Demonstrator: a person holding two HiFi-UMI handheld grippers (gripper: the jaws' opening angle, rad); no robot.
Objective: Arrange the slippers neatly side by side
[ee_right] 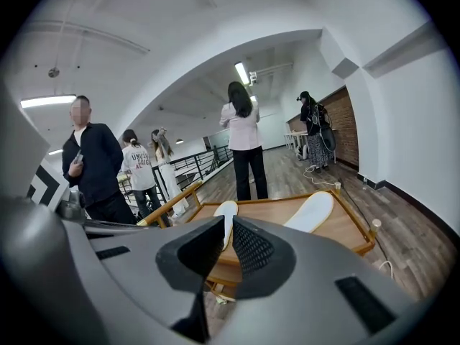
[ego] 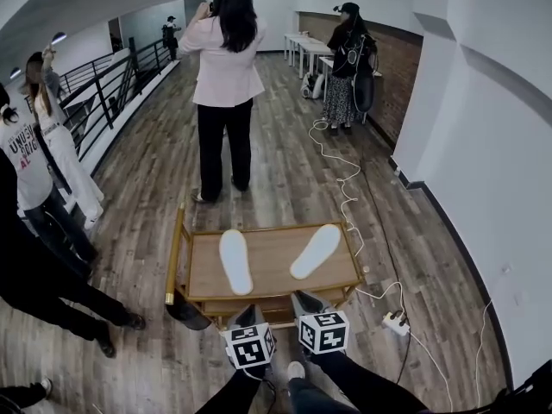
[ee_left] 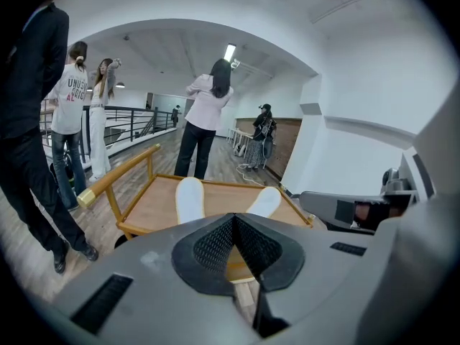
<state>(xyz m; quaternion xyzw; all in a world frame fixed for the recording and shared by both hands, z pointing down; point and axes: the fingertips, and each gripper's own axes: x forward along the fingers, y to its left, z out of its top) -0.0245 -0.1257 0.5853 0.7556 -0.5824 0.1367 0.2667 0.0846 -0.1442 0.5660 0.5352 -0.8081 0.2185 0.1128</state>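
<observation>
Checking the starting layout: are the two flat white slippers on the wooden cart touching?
Apart. The head view shows bare wooden cart top between the left slipper and the right slipper.

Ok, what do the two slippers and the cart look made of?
Left slipper and right slipper: plain white, matte, thin and flat. They are probably foam or cloth of the disposable kind, but the views can't settle which.
Cart: the top and rails look like wood, light brown with a slight sheen. No grain can be made out, so veneer or laminate is possible.
</observation>
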